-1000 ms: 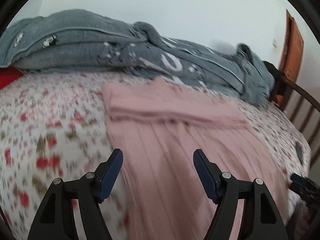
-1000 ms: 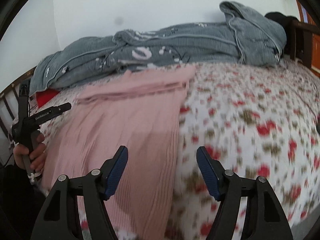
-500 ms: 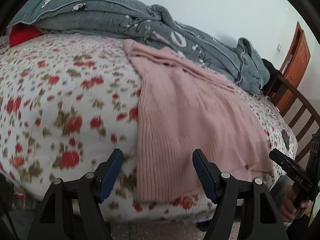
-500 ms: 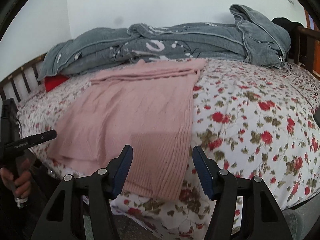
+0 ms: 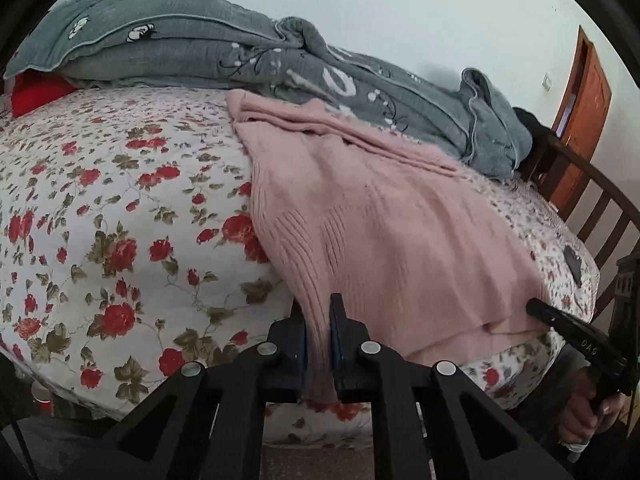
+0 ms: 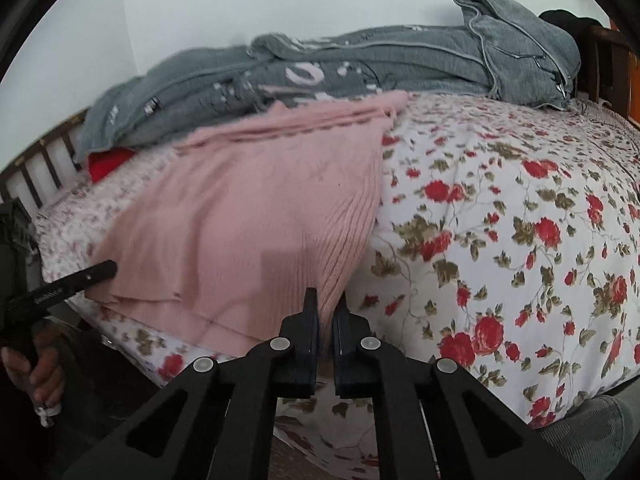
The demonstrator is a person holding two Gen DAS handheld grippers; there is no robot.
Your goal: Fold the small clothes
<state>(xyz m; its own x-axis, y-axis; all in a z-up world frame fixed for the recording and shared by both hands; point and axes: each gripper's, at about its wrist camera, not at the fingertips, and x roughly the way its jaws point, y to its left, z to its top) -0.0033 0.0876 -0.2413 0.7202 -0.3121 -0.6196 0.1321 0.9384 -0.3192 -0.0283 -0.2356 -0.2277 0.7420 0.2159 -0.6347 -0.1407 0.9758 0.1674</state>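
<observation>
Left wrist view: the left hand-held gripper [image 5: 318, 322] sits at the bottom centre, its two black fingers [image 5: 340, 320] clamped together on the near hem of a pink ribbed knit garment [image 5: 380, 232]. A narrow strip of pink fabric is squeezed between them at the garment's near left corner. The garment lies spread on a bed [image 5: 100, 220] covered by a white sheet printed with red roses, and its near edge hangs over the side of the mattress. The far end of the garment is bunched in folds against a rumpled grey quilt [image 5: 280, 64] that runs along the wall side of the bed. A red pillow [image 5: 36, 94] peeks out under the quilt at far left. At the right edge, the right hand-held gripper [image 5: 538, 310] touches the garment's other near corner, with a person's hand [image 5: 580, 412] on its handle. A dark wooden bed rail [image 5: 592, 200] and a brown door [image 5: 580, 120] stand behind it.

Right wrist view: the right hand-held gripper [image 6: 326, 316] is at the bottom centre, fingers pinched shut on the pink garment's [image 6: 248, 216] near right corner, where the ribbed hem gathers into the jaws. The garment lies left of centre on the floral bed [image 6: 500, 220]. At far left the left hand-held gripper [image 6: 102, 270] meets the opposite corner, held by a hand [image 6: 36, 364]. The grey quilt [image 6: 360, 60] lies behind.
</observation>
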